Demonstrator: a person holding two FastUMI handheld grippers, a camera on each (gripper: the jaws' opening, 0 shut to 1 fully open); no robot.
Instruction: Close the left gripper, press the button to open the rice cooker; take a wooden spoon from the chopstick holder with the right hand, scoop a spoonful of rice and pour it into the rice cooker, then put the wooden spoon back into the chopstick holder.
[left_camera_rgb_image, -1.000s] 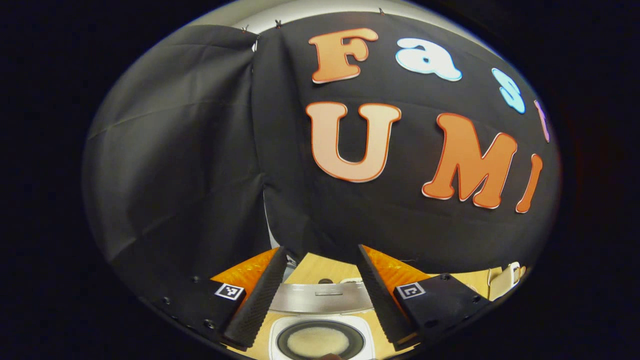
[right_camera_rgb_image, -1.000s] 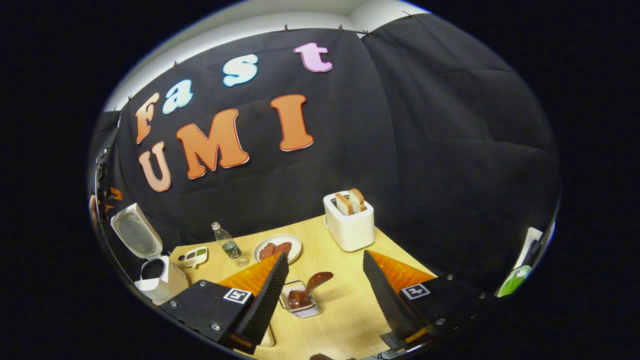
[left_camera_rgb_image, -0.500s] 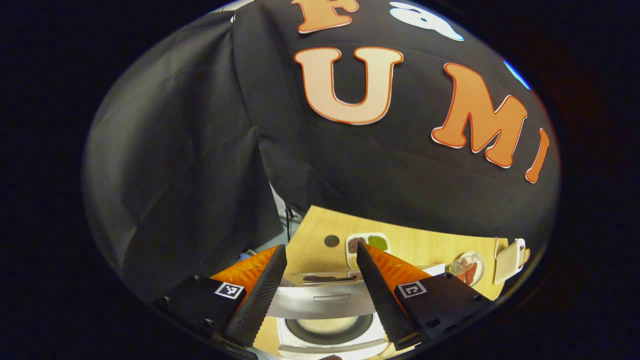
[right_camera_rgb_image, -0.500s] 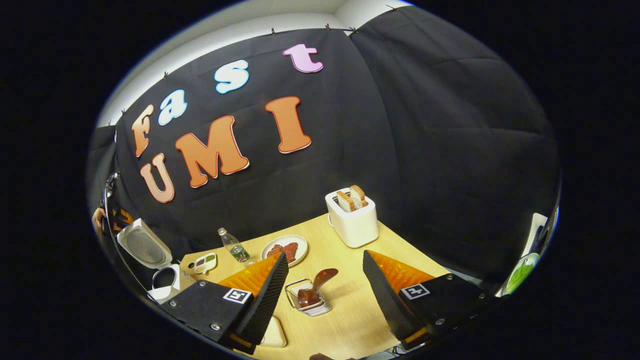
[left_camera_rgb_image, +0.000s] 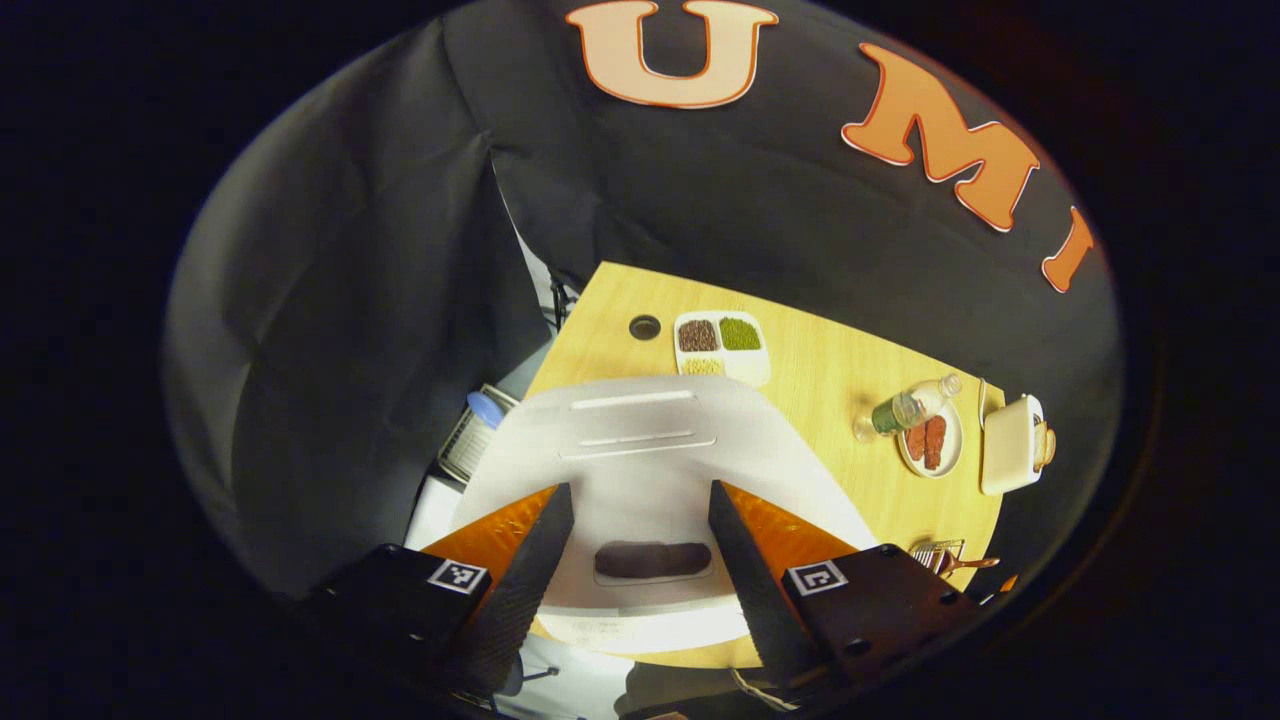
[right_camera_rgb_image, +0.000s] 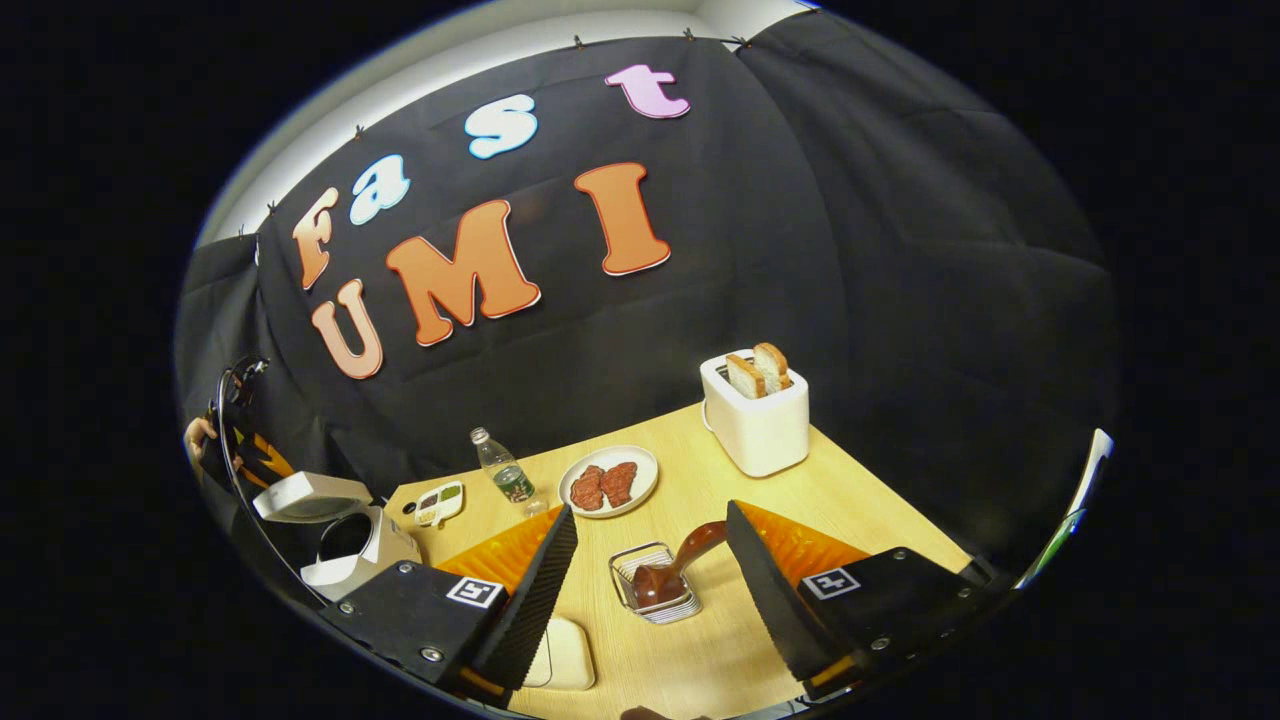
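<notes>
Light: even, from overhead, moderately bright | Shadows: soft, short, under the white two-slot toaster (right_camera_rgb_image: 755, 420) on the pale wooden table (right_camera_rgb_image: 860, 510) | Glare: mild sheen on the white rice cooker lid (left_camera_rgb_image: 640, 450) | Distortion: strong fisheye bending, edges dim | Focus: sharp, no motion blur

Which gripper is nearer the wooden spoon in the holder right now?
Right. The right gripper hangs open just above the wooden spoon in the chopstick holder. The left gripper is across the table, over the rice cooker's lid.
</notes>
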